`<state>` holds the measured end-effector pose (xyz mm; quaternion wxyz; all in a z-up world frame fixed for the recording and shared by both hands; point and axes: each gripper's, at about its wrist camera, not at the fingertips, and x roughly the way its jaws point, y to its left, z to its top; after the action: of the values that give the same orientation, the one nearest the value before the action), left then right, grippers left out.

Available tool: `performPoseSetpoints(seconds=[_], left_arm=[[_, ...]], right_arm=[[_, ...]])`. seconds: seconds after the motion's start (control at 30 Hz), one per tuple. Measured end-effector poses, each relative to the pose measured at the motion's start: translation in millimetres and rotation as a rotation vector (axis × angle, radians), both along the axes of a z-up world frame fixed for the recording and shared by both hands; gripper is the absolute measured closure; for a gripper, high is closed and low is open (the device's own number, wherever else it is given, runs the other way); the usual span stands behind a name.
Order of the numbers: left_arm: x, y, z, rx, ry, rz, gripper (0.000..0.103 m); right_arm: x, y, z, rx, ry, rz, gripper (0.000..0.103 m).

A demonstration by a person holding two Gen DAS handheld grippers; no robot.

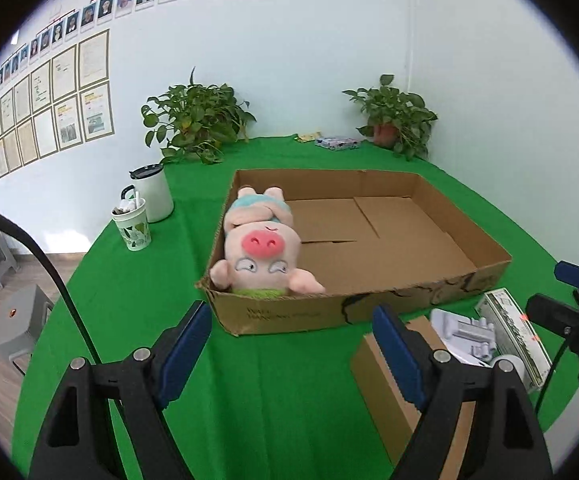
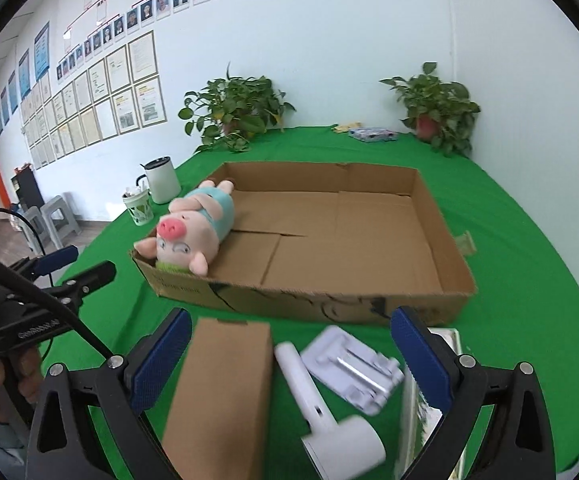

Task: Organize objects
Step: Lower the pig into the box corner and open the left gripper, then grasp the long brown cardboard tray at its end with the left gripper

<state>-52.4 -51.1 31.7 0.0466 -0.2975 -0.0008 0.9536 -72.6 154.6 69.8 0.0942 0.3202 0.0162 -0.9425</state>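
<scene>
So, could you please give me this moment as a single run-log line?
plush pig: in cardboard tray | left gripper: open, empty | right gripper: open above small box, white tool outside tray

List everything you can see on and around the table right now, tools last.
cardboard tray: 1, brown, table centre
plush pig: 1, pink, tray's left end
small carton: 1, brown, in front of tray
white handheld device: 1, beside carton
white flat holder: 1, beside device
green-printed box: 1, front right
mugs: 2, white, left
potted plants: 2, back
left tool: open, empty
right tool: open, empty
</scene>
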Motion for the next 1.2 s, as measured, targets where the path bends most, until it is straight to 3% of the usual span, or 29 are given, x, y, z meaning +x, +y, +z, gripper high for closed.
performPoseSetpoints(seconds=[0.1,0.2,0.3,0.33,0.37,0.4,0.43,0.47,0.57,0.6,0.63,0.67,0.7,0.77,0.97,1.2], left_arm=[[16.6,16.8,0.1,-0.011,0.008,-0.011,0.020],[28.0,26.9,-0.3,0.031,0.006,-0.021,0.021],[37.5,34.1,-2.4,0.025,0.021,-0.001,0.022],[40.5,34.7,-3.0,0.037,0.032,0.003,0.032],[43.1,35.0,-3.4,0.056,0.042,0.005,0.046],[43.0,35.3,-4.4,0.066,0.037,0.000,0.085],[42.0,36.5,-5.0,0.067,0.024,-0.009,0.101],[42.6,36.9,-4.7,0.069,0.029,-0.008,0.101],[47.1,38.8,-1.4,0.063,0.069,-0.007,0.101],[47.4,40.7,-0.8,0.043,0.072,0.004,0.081],[47.4,42.6,-0.6,0.023,0.070,0.018,0.039],[48.0,42.7,-0.5,0.027,0.077,0.019,0.020],[51.0,41.1,0.1,0.049,0.102,0.014,0.013],[52.4,38.7,-0.1,0.084,0.104,0.001,0.013],[48.1,34.8,-8.2,0.089,0.070,-0.011,0.013],[49.6,19.9,-11.8,0.146,0.019,-0.022,0.013]], right_arm=[[24.2,14.4,-6.2,0.038,0.015,-0.029,0.003],[39.5,24.6,-14.9,0.029,-0.002,-0.025,0.003],[51.2,34.9,-21.5,0.018,-0.013,-0.032,0.006],[53.1,37.9,-22.5,0.015,-0.017,-0.033,0.008],[55.8,40.6,-24.3,0.014,-0.019,-0.034,0.017],[57.4,42.7,-25.3,0.019,-0.019,-0.036,0.032],[60.0,44.6,-27.3,0.028,-0.018,-0.042,0.042],[61.9,46.8,-28.3,0.036,-0.015,-0.051,0.058],[62.0,52.3,-25.8,0.042,-0.001,-0.065,0.062],[63.9,54.6,-25.1,0.038,0.004,-0.065,0.054],[64.6,56.2,-24.7,0.038,0.003,-0.066,0.044],[64.9,57.7,-24.7,0.033,-0.002,-0.064,0.013],[65.4,59.9,-24.2,0.018,-0.002,-0.057,0.001],[67.9,62.5,-22.5,-0.004,0.014,-0.046,0.001],[64.5,55.5,-26.5,0.030,-0.006,-0.018,0.001],[73.4,42.7,-25.4,0.086,-0.020,0.025,0.001]])
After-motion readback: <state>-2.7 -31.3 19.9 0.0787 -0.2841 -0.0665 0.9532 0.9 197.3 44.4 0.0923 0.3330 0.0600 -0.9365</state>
